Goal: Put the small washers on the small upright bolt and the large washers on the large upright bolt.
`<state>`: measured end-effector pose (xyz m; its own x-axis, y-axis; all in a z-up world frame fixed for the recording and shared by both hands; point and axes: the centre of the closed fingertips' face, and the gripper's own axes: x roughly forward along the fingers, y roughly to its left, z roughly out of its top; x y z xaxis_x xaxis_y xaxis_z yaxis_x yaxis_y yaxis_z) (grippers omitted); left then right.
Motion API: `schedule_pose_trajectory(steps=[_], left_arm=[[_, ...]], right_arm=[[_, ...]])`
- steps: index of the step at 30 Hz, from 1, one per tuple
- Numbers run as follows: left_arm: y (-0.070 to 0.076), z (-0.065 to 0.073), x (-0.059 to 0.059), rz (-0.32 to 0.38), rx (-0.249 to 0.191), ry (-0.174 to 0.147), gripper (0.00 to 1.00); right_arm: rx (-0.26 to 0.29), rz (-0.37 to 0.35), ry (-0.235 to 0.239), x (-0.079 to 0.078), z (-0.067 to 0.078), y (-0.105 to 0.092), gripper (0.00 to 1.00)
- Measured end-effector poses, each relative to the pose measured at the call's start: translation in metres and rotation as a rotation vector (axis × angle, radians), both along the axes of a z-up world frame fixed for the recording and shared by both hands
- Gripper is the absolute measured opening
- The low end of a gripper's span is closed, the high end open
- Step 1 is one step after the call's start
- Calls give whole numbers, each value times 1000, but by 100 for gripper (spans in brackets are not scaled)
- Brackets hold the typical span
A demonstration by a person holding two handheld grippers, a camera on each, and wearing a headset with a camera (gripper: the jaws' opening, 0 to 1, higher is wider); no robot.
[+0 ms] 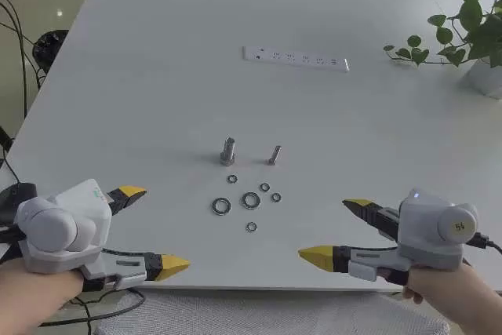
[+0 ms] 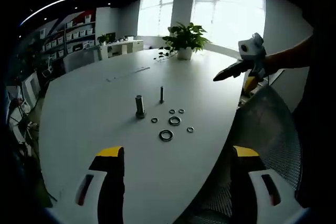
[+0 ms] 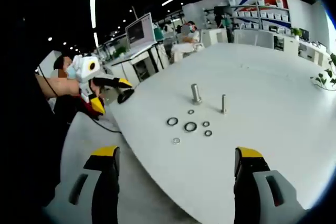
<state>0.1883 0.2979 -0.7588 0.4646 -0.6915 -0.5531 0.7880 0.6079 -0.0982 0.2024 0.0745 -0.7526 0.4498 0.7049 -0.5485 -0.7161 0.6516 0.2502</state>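
Near the front edge of the white table [image 1: 157, 52], you held both grippers low, one on each side of the loose parts and well apart from them. Your left gripper [image 1: 157, 227] was released, its yellow-tipped jaws spread wide with nothing between them. Your right gripper [image 1: 331, 229] was also released and empty, jaws splayed and pointing inward toward the middle of the table.

Between and beyond the two grippers, the large bolt [image 1: 227, 151] stood upright on its head. The small bolt [image 1: 274, 154] stood near it on your right, and the two did not touch. Neither bolt carried a washer.

All six washers lay flat on the table, on your side of the bolts. The two large washers [image 1: 220, 206] [image 1: 251, 200] sat side by side, close together but apart. Among the small washers, one [image 1: 232, 179] lay just in front of the large bolt. Two more [image 1: 264, 187] [image 1: 276, 197] lay just beside the right-hand large washer, and the fourth [image 1: 251, 227] lay nearest you.

Well beyond the bolts, a white power strip [image 1: 296, 58] lay flat on the table. A potted plant [image 1: 463, 33] stood at the far right corner, and a grey mesh surface [image 1: 259, 313] showed below the near table edge.
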Motion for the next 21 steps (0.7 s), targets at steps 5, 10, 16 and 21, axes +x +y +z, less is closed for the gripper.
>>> schedule_pose_trajectory(steps=[5, 10, 16, 21], left_arm=[[-2, 1, -2, -6, 3, 2, 80], [-4, 0, -6, -15, 13, 0, 80], [-4, -1, -7, -9, 16, 6, 79], [-7, -4, -4, -11, 20, 7, 78]], right_arm=[[-35, -7, -10, 0, -1, -7, 91], [-24, -9, -1, -3, -1, -6, 91], [-29, 7, 10, -7, -4, -5, 90], [-44, 0, 3, -5, -2, -10, 90]])
